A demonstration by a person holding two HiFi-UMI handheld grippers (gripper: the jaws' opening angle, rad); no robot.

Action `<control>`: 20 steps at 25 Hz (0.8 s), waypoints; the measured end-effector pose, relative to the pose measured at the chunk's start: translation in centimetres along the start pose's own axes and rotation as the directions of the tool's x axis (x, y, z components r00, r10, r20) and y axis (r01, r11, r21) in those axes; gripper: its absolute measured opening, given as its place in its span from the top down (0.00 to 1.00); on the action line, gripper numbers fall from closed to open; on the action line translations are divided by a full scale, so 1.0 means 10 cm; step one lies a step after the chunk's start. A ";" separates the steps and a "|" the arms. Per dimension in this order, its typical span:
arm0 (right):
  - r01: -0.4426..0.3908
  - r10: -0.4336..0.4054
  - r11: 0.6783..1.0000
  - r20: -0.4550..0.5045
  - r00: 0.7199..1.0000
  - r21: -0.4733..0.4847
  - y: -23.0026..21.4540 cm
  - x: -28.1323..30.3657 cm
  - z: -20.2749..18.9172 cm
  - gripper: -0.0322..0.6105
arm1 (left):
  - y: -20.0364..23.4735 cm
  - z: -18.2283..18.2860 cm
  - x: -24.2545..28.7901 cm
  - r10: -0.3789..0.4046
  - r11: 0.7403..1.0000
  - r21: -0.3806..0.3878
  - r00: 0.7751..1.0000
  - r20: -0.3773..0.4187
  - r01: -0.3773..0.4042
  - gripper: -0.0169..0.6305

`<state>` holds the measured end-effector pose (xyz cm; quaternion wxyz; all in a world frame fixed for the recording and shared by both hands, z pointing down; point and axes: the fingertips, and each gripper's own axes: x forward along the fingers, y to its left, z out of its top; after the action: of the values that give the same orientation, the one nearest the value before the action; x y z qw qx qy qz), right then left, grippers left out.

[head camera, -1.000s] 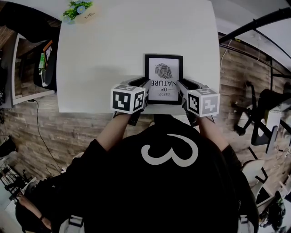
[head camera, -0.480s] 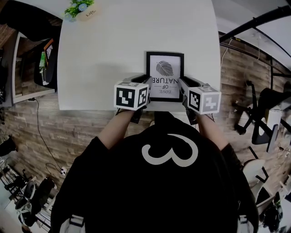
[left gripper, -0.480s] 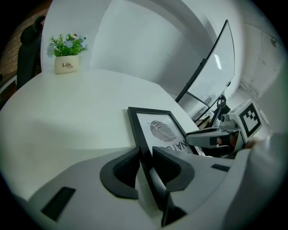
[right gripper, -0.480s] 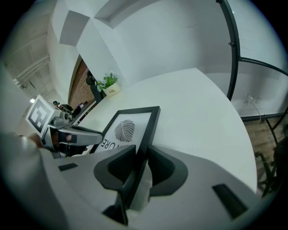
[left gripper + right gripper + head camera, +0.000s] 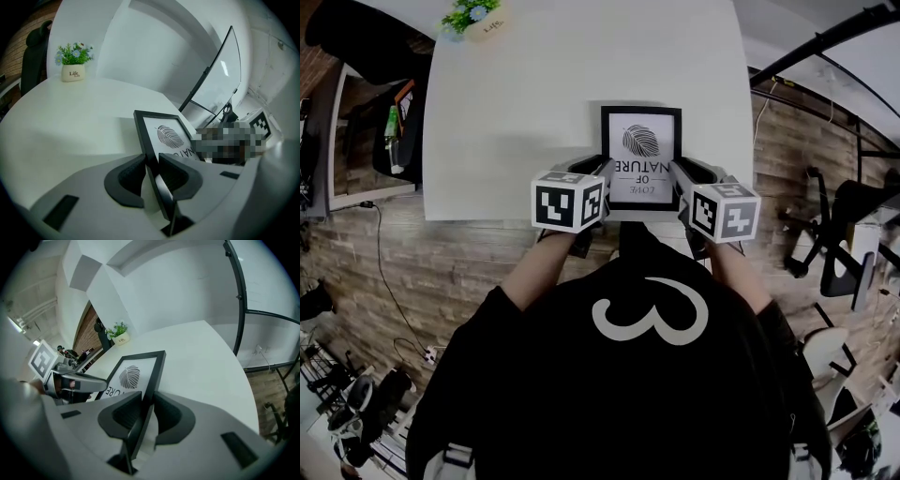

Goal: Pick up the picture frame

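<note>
Presently, the black rectangular picture frame (image 5: 641,155), holding a white print of a grey leaf above lettering that reads upside down from the head view, sits at the near edge of the white worktop (image 5: 525,112), to the right of its middle. The left tool (image 5: 152,166) has the frame's left side rail between its dark ribbed pads. Its jaws have just been closing and both pads now bear on that rail, one on the face side and one on the outer side. The right tool (image 5: 147,406) is likewise clamped on the frame's right side rail, with a pad against each side of the black moulding. Each tool points forward and downward, and the frame spans the gap between the two. No view settles whether the frame's underside touches the worktop or is clear of it. A small white pot of green foliage with pale blue flowers (image 5: 469,17) stands at the far left corner of the worktop, well apart from the frame. A brown wood-plank floor (image 5: 441,262) shows beneath the worktop's near edge.
</note>
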<state>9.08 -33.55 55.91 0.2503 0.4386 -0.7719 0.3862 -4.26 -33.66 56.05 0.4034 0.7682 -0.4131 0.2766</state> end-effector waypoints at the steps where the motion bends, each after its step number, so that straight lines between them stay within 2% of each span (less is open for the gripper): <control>1: -0.002 0.002 1.000 0.008 1.000 0.000 0.01 0.00 0.02 0.80 | 0.00 0.03 -0.01 0.002 1.000 0.001 1.000 0.008 -0.002 0.82; 10: -0.010 0.012 0.999 0.062 0.998 -0.041 0.07 -0.09 0.17 0.80 | -0.02 0.14 -0.13 -0.003 1.000 -0.002 0.998 0.058 0.003 0.83; 20: -0.020 0.040 0.994 0.183 0.982 -0.109 0.64 -0.78 0.16 0.80 | -0.35 0.05 -0.99 -0.011 0.999 0.051 0.981 0.196 0.001 0.83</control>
<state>7.28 -29.03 46.96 0.1947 0.4470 -0.8179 0.3056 -6.20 -28.87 46.88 0.3423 0.8029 -0.4413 0.2086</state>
